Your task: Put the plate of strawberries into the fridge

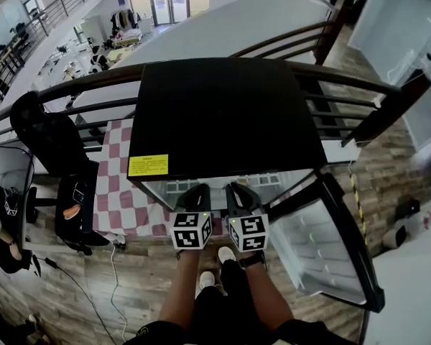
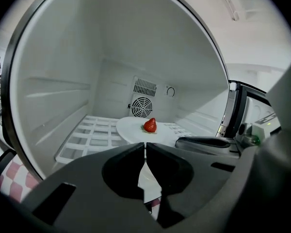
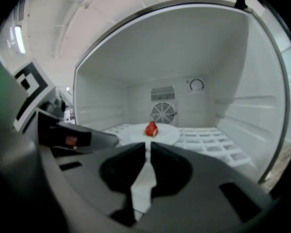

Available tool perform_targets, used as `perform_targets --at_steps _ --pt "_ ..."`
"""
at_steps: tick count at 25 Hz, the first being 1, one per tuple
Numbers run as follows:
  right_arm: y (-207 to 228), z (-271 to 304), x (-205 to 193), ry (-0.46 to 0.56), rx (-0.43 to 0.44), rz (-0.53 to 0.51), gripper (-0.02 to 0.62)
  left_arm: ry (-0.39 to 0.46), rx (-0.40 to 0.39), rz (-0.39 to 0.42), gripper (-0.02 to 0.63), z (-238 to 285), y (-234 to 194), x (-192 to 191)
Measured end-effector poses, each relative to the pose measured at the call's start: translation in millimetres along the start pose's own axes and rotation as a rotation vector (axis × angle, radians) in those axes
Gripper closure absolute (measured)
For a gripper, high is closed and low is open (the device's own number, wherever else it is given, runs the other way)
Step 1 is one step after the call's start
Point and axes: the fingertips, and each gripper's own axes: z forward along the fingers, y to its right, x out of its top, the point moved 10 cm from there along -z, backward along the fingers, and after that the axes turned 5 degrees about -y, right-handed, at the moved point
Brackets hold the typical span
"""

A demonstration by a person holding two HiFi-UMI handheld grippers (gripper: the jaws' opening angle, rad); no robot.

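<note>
White and round, the plate (image 2: 132, 130) reaches into the open fridge (image 1: 223, 106) with its near rim pinched by both tools. The left gripper (image 2: 145, 147) and the right gripper (image 3: 148, 147) sit side by side, each with its jaws drawn almost together on the thin edge. A single red strawberry (image 2: 150, 125), glossy, tip up, with a trace of green at its base, sits near the plate's middle. It lies straight ahead of both sets of jaws, in line with the round fan grille (image 2: 142, 107) on the back wall. The plate extends forward from the jaws over the white grid shelf (image 2: 89, 137); whether its underside touches that shelf cannot be told. Done well, this step calls for keeping the two grips level with each other so the plate stays flat and the loose fruit does not roll. The plate should come down until the shelf takes the weight, and only then should the jaws part and draw straight back, clear of the door (image 1: 323, 243) on the right gripper's outer side.
</note>
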Motion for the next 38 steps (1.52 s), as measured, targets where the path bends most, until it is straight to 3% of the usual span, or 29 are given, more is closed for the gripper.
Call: perform_targets --at_steps 7,18,29,38 --pt "4 12 5 -0.028 0.013 -0.013 0.551 -0.043 0.025 0.002 0.575 7 -3 6" --pt "5 12 12 -0.033 0.025 -0.003 0.551 -0.041 0.014 -0.008 0.577 7 -4 10" --pt "-5 -32 31 0.081 0.007 0.002 0.561 0.156 -0.034 0.03 0.577 -42 15 31" --pt "-20 -91 41 0.186 -0.003 0.003 0.575 0.247 -0.082 0.038 0.588 -92 34 31"
